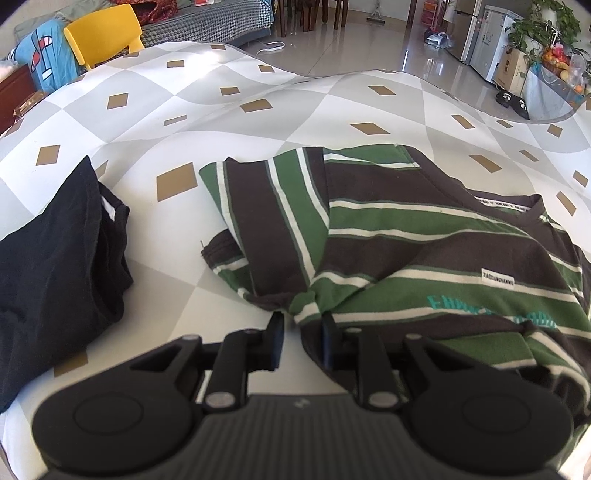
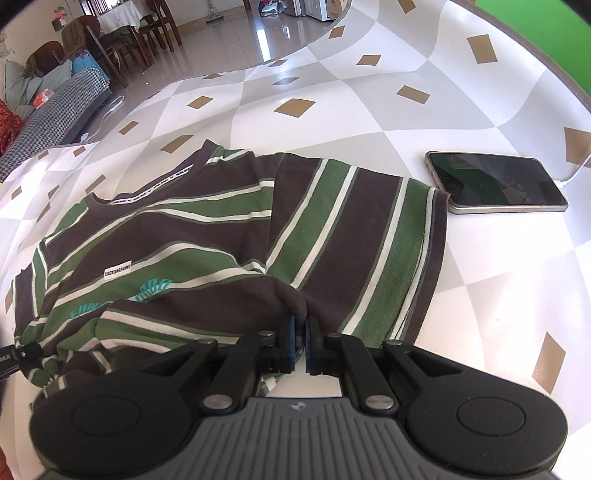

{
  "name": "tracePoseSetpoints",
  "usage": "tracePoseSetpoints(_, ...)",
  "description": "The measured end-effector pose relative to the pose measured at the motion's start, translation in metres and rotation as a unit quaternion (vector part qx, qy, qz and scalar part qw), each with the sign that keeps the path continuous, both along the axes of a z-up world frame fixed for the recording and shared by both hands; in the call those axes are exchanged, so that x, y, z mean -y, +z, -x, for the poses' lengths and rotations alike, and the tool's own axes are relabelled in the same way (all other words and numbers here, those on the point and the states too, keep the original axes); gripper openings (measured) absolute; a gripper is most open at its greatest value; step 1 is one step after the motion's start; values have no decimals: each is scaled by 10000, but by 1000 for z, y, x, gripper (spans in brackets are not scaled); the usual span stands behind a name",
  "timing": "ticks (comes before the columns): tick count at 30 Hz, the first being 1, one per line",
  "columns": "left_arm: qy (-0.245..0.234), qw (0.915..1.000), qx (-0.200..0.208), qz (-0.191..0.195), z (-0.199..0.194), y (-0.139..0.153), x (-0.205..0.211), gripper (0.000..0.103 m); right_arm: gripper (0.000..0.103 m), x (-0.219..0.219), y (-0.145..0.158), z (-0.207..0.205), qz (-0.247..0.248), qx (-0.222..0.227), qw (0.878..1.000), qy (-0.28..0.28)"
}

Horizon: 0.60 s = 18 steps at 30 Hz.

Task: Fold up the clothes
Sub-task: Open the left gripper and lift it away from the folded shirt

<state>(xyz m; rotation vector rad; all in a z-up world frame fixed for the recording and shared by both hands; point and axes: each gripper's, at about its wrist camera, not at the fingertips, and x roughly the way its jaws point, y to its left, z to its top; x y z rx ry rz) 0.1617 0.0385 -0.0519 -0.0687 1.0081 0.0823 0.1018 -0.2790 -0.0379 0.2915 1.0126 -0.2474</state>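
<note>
A T-shirt striped in green, brown and white (image 1: 406, 240) lies partly folded on the checked tablecloth (image 1: 184, 110), its sleeve turned over the chest. My left gripper (image 1: 302, 328) is at the shirt's near left edge. Its fingers are close together and the cloth bunches into a pinch at their tips. In the right wrist view the same shirt (image 2: 184, 229) shows its collar at the far left and a folded sleeve on the right. My right gripper (image 2: 302, 332) is shut on a gathered fold of the shirt's near edge, with the fabric puckering toward the pads.
A folded black garment (image 1: 55, 258) lies to the left of the shirt. A phone (image 2: 495, 184) with a white cable lies right of the shirt, close to the sleeve. A yellow chair (image 1: 103, 33) stands beyond the table's far edge.
</note>
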Motion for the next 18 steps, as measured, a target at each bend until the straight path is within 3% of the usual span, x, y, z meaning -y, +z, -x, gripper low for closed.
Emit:
tracePoseSetpoints(5,-144,9995,-22,-293,1,-2,0,24,5,4,-4,3,-49,-116,9999,-27)
tracePoseSetpoints(12,-171,9996,-110,-193,5,0,-5,30,6,5,-2,3,-87,-150,9998,20)
tracePoseSetpoints(18,-82,9999,104,40,10,16,-8,42,23,7,13,5,-314,26,9995,55)
